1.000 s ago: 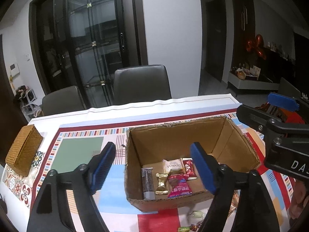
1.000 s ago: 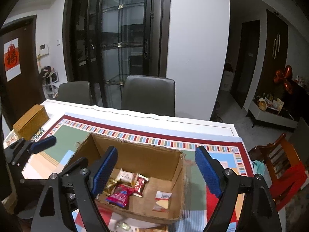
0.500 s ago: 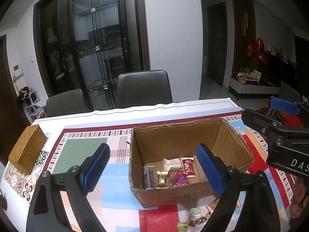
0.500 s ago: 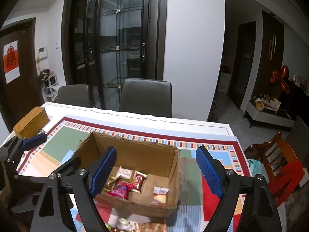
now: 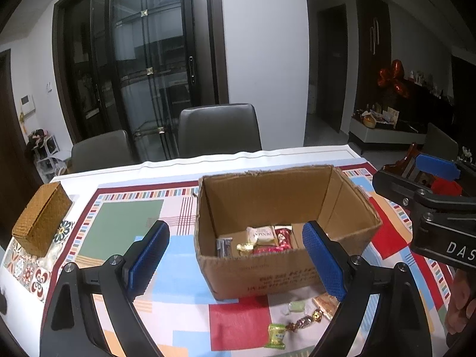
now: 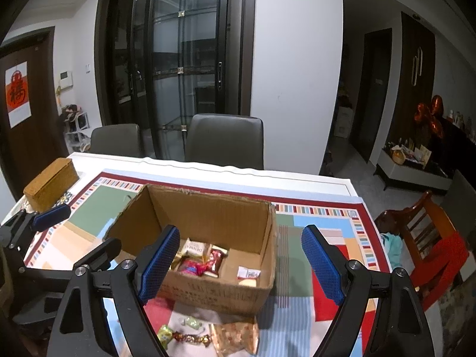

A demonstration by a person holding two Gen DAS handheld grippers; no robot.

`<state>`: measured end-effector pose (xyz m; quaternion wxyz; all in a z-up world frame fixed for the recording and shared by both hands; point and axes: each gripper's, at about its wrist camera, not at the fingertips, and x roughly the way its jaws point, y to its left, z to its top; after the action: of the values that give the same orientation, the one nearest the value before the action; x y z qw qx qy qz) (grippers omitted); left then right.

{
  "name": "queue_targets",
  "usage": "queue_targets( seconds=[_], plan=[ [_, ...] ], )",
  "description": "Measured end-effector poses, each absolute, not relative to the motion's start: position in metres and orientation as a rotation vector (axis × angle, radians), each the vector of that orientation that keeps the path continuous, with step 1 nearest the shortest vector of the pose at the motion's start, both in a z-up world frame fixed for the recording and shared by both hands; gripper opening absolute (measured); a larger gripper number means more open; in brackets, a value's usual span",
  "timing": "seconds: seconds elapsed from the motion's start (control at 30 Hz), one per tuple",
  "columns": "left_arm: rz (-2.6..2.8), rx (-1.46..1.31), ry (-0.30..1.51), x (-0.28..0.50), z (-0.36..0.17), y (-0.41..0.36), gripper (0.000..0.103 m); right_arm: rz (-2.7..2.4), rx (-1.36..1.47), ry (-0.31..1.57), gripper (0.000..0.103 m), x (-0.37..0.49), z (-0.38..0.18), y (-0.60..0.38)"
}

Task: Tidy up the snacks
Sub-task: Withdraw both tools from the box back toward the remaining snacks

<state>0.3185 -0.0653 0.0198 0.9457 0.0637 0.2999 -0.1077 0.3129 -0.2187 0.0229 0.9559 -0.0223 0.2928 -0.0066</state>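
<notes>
An open cardboard box (image 5: 261, 273) (image 6: 214, 291) stands on the patterned tablecloth and holds several wrapped snacks (image 5: 264, 239) (image 6: 202, 258). On the cloth in front of it lie loose sweets: a green candy (image 5: 276, 334) (image 6: 165, 334), a brown twist candy (image 5: 306, 321) (image 6: 190, 339) and a bronze foil packet (image 5: 325, 302) (image 6: 238, 337). My left gripper (image 5: 235, 238) hovers open and empty above the table on the near side of the box. My right gripper (image 6: 241, 238) hangs beside it, also open and empty. Each shows at the edge of the other's view.
A woven wicker box (image 5: 41, 217) (image 6: 50, 184) sits at the table's far left corner. Two grey chairs (image 5: 218, 129) stand behind the table. A wooden chair with a red cushion (image 6: 431, 238) is off the table's right side.
Both grippers have drawn back from the box toward the near edge, so the loose sweets in front of it come into view. The left jaws have widened a little.
</notes>
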Motion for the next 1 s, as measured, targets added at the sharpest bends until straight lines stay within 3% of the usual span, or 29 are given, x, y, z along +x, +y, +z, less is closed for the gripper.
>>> queue_targets(
  seconds=[1.0],
  plan=[
    [-0.233, 0.165, 0.679, 0.271, -0.029, -0.068, 0.092, -0.016, -0.046, 0.724, 0.085, 0.278, -0.039, -0.222]
  ],
)
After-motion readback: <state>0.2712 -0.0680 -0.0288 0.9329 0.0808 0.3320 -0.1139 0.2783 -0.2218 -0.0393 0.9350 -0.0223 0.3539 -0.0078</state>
